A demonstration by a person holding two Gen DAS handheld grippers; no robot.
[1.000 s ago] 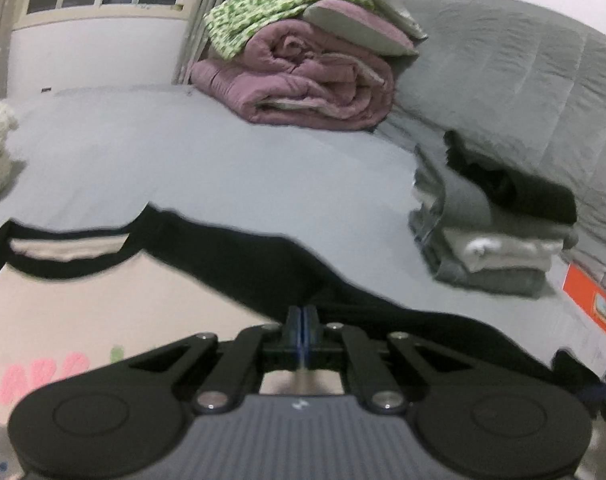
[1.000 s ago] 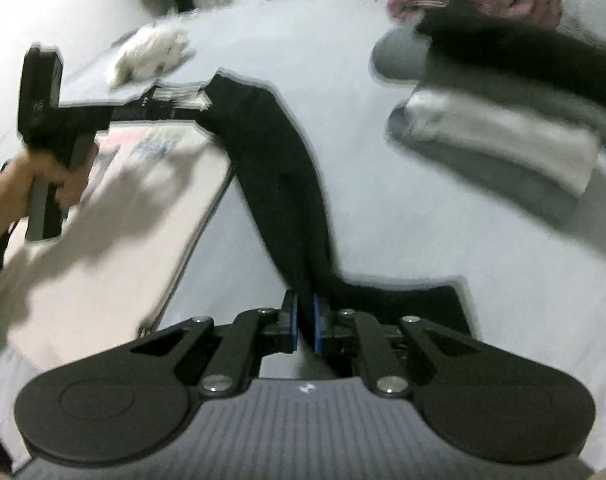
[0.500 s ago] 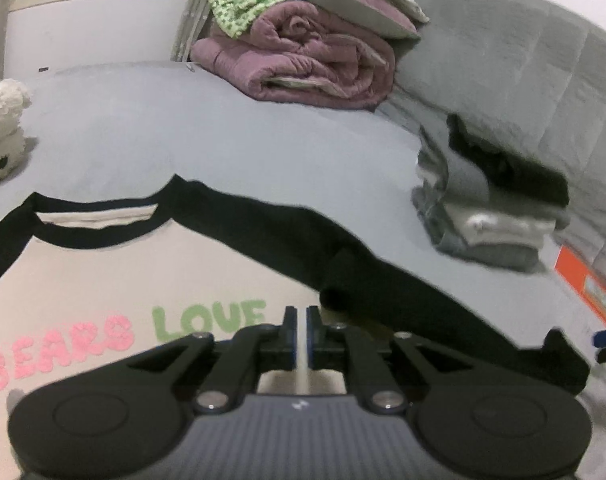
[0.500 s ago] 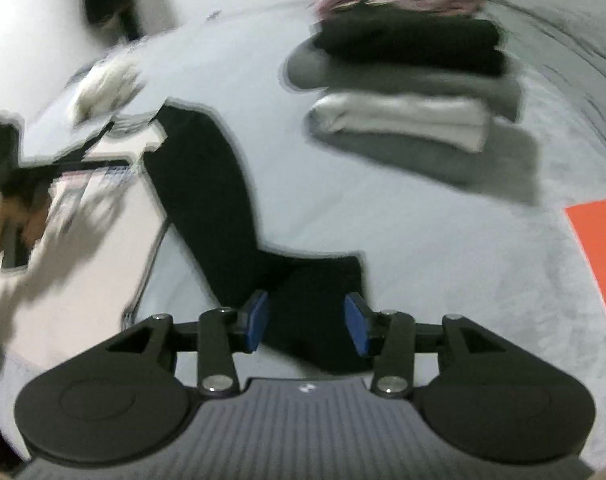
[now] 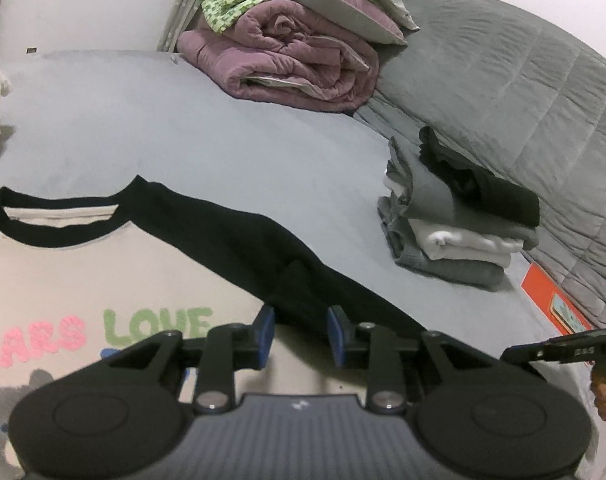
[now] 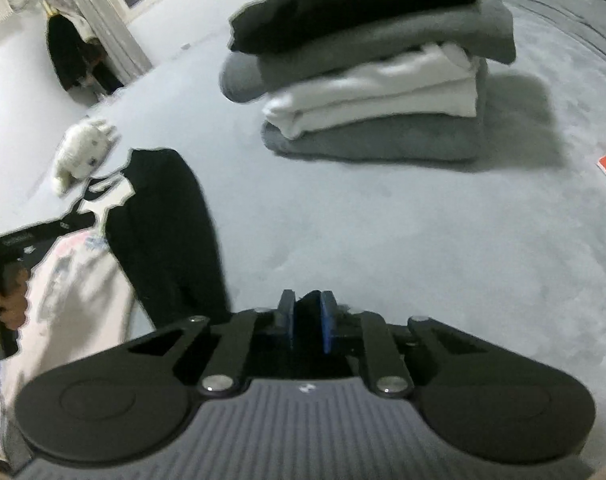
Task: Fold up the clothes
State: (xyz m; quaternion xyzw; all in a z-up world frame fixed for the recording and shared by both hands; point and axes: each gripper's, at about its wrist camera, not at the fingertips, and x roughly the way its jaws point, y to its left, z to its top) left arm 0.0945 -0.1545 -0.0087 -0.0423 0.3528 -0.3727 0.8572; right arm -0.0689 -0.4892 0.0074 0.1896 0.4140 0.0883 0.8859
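The cream sweatshirt (image 5: 103,280) lies flat at my ten o'clock; my left gripper (image 5: 297,334) gapes empty over its armpit; my right gripper (image 6: 307,322) pinches the black sleeve (image 6: 163,232) end; I'd carry it across the chest, keeping it taut

Rolled mauve duvet (image 5: 299,64), white plush toy (image 6: 85,152), orange card (image 5: 555,304).

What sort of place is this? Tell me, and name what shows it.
Most likely a bedroom, with the work done on a bed. A rolled purple comforter and a pillow sit at the far end, a grey quilt lies alongside, and a stack of folded clothes rests on the grey sheet.
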